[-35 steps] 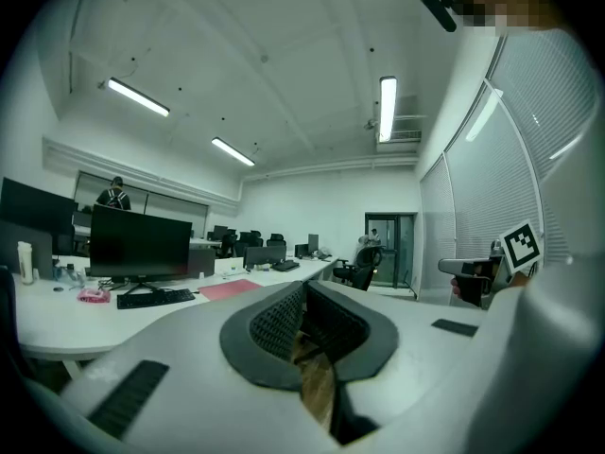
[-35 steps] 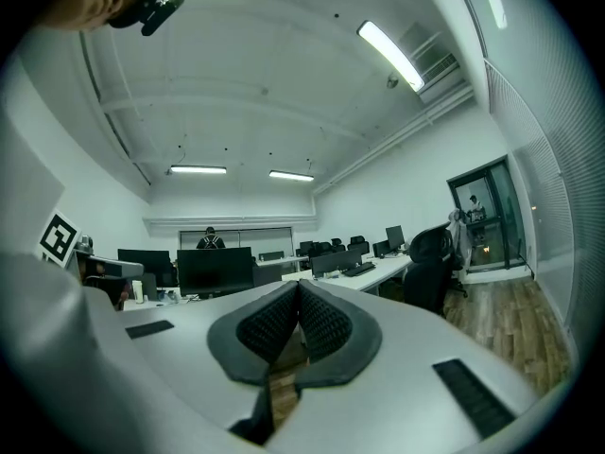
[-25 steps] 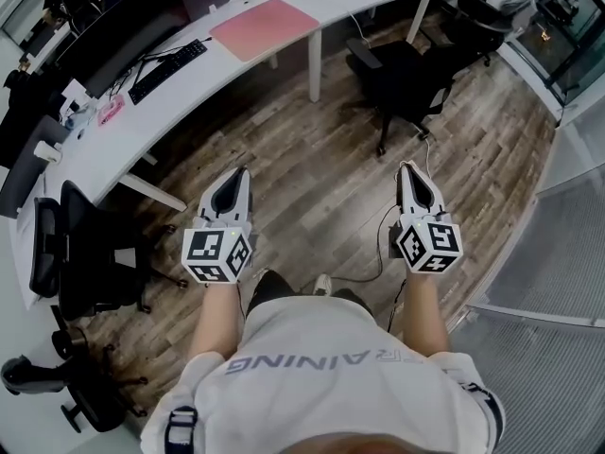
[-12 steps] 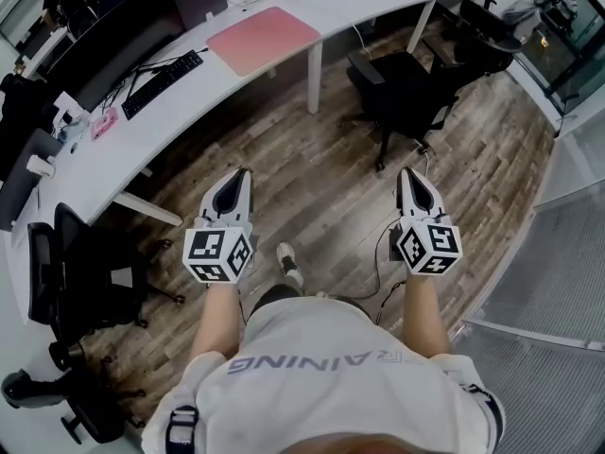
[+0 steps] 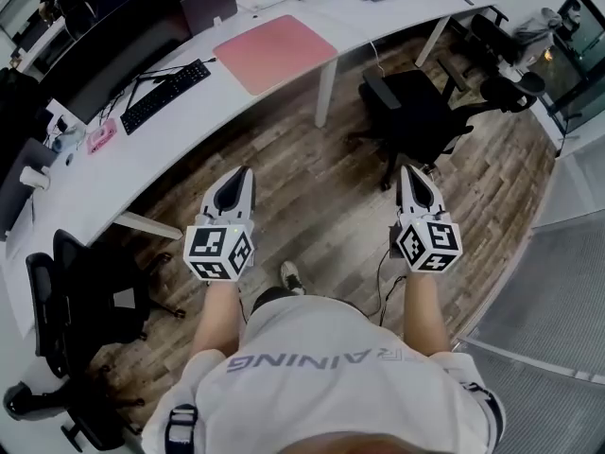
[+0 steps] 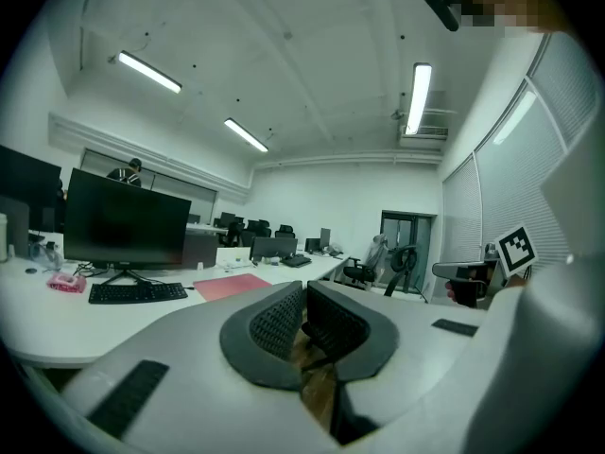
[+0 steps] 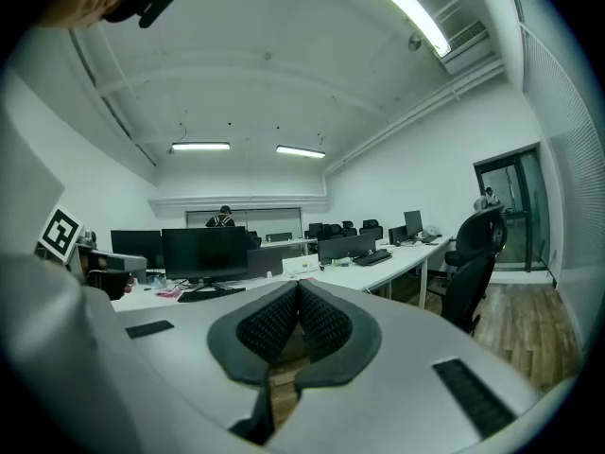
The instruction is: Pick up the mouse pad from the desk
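A pink mouse pad (image 5: 276, 52) lies flat on the long white desk (image 5: 170, 135), well ahead of both grippers; it shows small in the left gripper view (image 6: 232, 286) too. My left gripper (image 5: 239, 175) is held out over the wooden floor, jaws shut with nothing between them. My right gripper (image 5: 412, 172) is level with it on the right, also shut and empty. Both point toward the desk and are far short of it. In the gripper views the left gripper (image 6: 303, 303) and the right gripper (image 7: 297, 303) have their pads pressed together.
A black keyboard (image 5: 167, 82) and a large black monitor (image 5: 113, 28) stand left of the pad. A black office chair (image 5: 416, 107) is ahead on the right, another chair (image 5: 80, 287) at the left. A cable (image 5: 380, 272) trails on the floor.
The desk, pad and chairs have slid closer and lower in the head view: the person has walked toward the desk. Both grippers keep the same pose and stay shut.
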A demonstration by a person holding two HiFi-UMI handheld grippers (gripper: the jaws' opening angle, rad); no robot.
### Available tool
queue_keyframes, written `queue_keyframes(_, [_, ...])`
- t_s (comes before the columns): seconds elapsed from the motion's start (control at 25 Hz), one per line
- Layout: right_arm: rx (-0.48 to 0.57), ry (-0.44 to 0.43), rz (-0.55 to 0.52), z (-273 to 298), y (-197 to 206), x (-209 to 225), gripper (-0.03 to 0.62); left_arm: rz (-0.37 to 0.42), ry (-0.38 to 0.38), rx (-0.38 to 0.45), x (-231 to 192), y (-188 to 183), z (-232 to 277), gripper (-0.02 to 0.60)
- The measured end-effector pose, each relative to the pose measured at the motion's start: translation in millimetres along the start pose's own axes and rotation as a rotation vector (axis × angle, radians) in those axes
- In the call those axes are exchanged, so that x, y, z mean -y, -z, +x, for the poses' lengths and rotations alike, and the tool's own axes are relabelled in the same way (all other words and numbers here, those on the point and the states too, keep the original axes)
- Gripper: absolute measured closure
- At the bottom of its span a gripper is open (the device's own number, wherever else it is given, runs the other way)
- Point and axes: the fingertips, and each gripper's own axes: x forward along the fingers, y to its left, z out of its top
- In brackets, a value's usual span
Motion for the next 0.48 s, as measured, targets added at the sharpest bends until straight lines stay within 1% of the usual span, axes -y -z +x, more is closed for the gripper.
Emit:
queue_keyframes(0.24, [-0.011,-0.021,-0.018,52,-3,-26,0.571,-0.016,-0.014,-0.012,-52,-4,25,0.540])
queue_keyframes(0.48, [-0.021,-0.018,-0.022,86,-1,-31,0.571,-0.017,-0.006,-0.010,-77,-10,50,0.540])
